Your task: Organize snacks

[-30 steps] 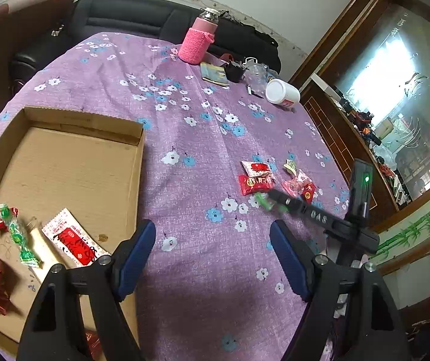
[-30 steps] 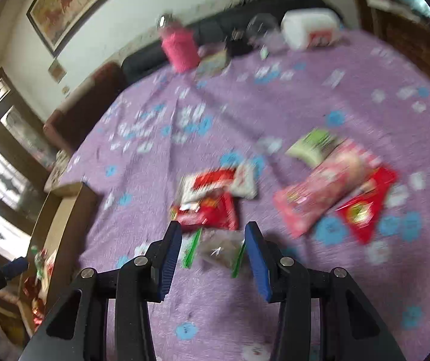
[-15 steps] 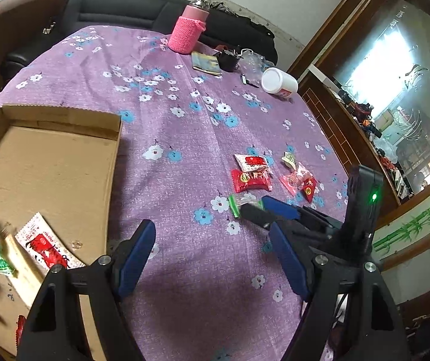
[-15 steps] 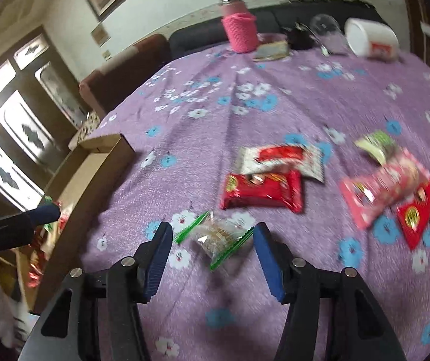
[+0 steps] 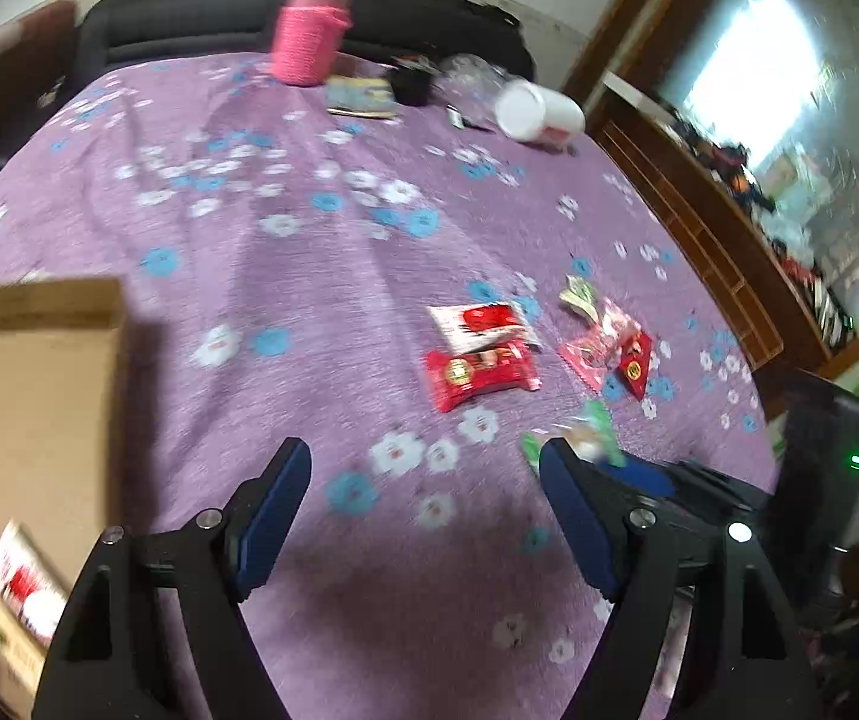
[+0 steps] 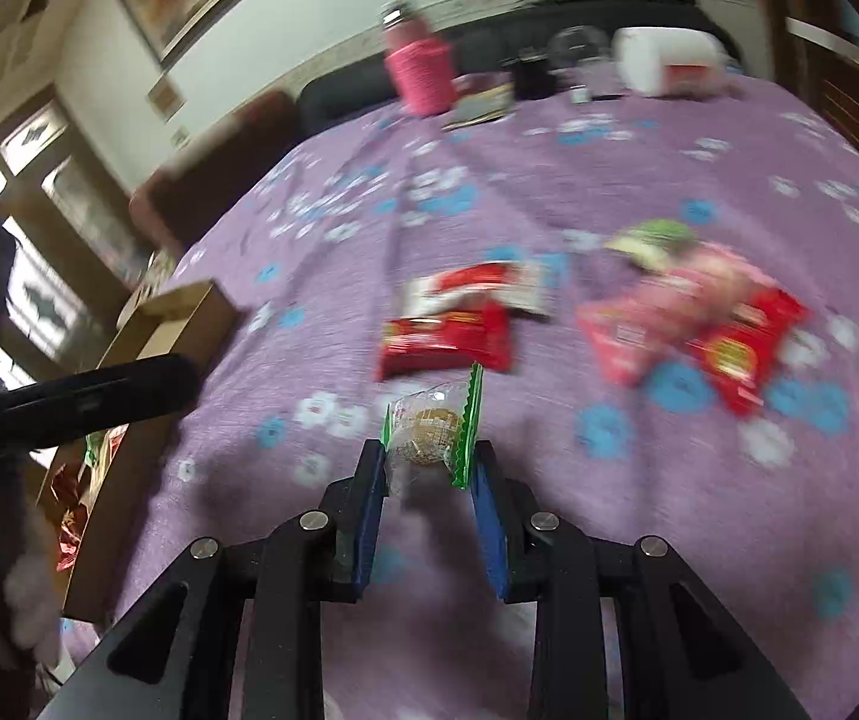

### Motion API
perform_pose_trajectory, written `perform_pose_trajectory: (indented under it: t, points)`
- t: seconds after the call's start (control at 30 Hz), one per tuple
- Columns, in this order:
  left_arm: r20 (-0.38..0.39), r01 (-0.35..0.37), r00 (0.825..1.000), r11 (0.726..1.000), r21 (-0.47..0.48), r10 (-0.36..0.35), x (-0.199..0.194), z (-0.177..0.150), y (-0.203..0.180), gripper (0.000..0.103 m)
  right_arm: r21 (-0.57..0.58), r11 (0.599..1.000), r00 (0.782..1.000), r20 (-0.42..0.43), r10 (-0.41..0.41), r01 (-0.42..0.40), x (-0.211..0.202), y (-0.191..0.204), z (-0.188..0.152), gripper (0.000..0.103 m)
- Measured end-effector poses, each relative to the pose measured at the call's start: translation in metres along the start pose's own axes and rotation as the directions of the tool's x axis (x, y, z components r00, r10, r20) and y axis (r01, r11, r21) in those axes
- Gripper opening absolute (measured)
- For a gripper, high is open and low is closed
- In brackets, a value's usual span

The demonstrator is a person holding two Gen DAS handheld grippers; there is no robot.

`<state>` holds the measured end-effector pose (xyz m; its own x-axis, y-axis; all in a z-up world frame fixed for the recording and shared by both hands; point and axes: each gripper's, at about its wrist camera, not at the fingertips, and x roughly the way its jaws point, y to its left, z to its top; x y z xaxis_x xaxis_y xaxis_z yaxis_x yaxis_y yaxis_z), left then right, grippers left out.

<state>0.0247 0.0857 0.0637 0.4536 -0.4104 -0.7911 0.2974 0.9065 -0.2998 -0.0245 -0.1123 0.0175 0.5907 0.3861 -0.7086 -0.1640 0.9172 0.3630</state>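
Blur smears everything; right tool (image 6: 426, 462) pinches a green-edged candy (image 6: 429, 429), left tool (image 5: 423, 504) gapes, box (image 5: 27, 372) cropped.

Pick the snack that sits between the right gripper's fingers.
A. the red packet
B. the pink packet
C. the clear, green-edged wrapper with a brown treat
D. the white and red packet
C: in the right wrist view, the clear green-edged wrapper sits between the fingers of the right gripper, clear of the other packets.
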Motion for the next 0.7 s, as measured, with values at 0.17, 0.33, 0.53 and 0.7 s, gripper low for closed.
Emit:
perform_pose_trajectory:
  t: [0.17,0.33,0.53,0.7]
  points:
    - [0.013,-0.059,0.998,0.973,0.222,0.057,0.048,0.019,-0.043,0.078,0.114,0.994,0.999,0.037,-0.004,0.000,-0.017,-0.034,-0.008,0.030]
    - [-0.009,-0.125,0.990,0.922,0.367,0.138,0.093,0.024,-0.063,0.076,0.146,0.989,0.999,0.048,0.018,-0.025,-0.020,-0.042,-0.006,0.031]
    - [-0.030,-0.089,0.994,0.937,0.337,0.105,0.084,0.018,-0.062,0.018,0.154,0.988,0.998,0.060,0.009,-0.019,-0.027,-0.043,-0.010,0.031]
    - [-0.025,-0.075,0.996,0.943,0.324,0.087,0.069,0.005,-0.063,0.018,0.150,0.989,0.998,0.070,0.006,-0.016,-0.030,-0.041,-0.011,0.031]
